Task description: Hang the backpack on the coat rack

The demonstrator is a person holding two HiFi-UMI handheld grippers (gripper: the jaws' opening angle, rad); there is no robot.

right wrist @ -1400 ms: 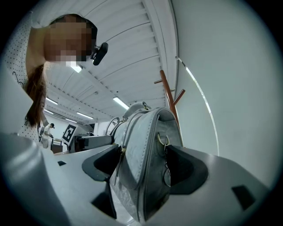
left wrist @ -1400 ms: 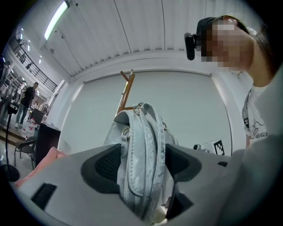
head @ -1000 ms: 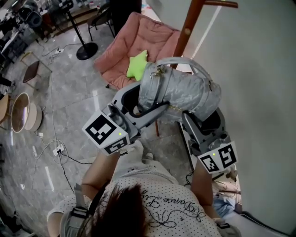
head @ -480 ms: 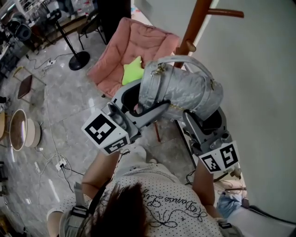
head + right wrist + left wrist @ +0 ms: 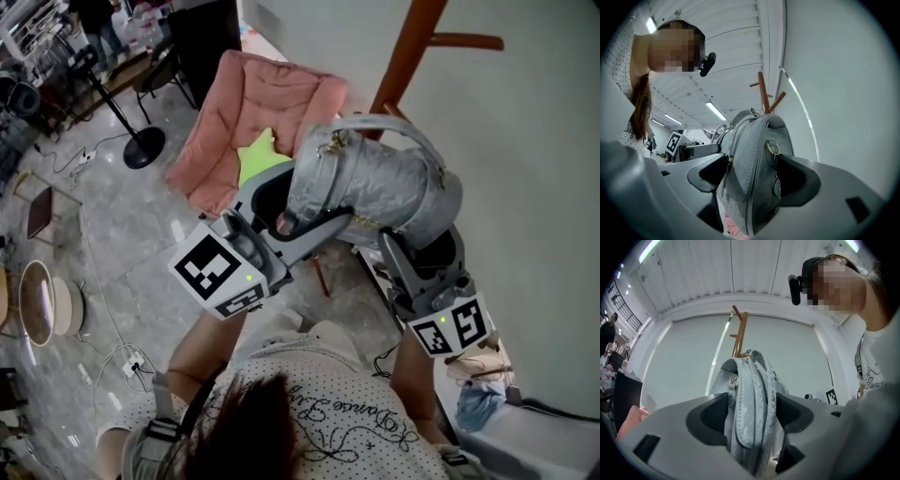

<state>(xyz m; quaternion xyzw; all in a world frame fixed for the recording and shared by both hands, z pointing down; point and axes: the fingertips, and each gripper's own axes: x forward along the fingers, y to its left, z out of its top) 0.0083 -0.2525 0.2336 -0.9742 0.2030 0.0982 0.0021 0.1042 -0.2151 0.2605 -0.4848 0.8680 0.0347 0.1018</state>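
Note:
A silver-grey backpack [image 5: 375, 183] is held up in the air between both grippers, its curved top handle [image 5: 394, 125] uppermost. My left gripper [image 5: 305, 220] is shut on its left side; in the left gripper view the backpack [image 5: 750, 404] fills the gap between the jaws. My right gripper [image 5: 422, 248] is shut on its lower right side, and the backpack [image 5: 752, 168] sits pinched between the pads there. The brown wooden coat rack [image 5: 408, 56] stands just behind, against the white wall, with a peg [image 5: 464, 41] pointing right. Its top pegs [image 5: 764, 96] show above the backpack.
A pink folding chair [image 5: 253, 122] with a green star cushion [image 5: 253, 155] stands left of the rack. A black floor stand [image 5: 141, 150] and cables lie on the grey floor further left. The white wall [image 5: 534, 169] is close on the right.
Both grippers have carried the backpack slightly upward and closer to the coat rack. The grip on it is unchanged.

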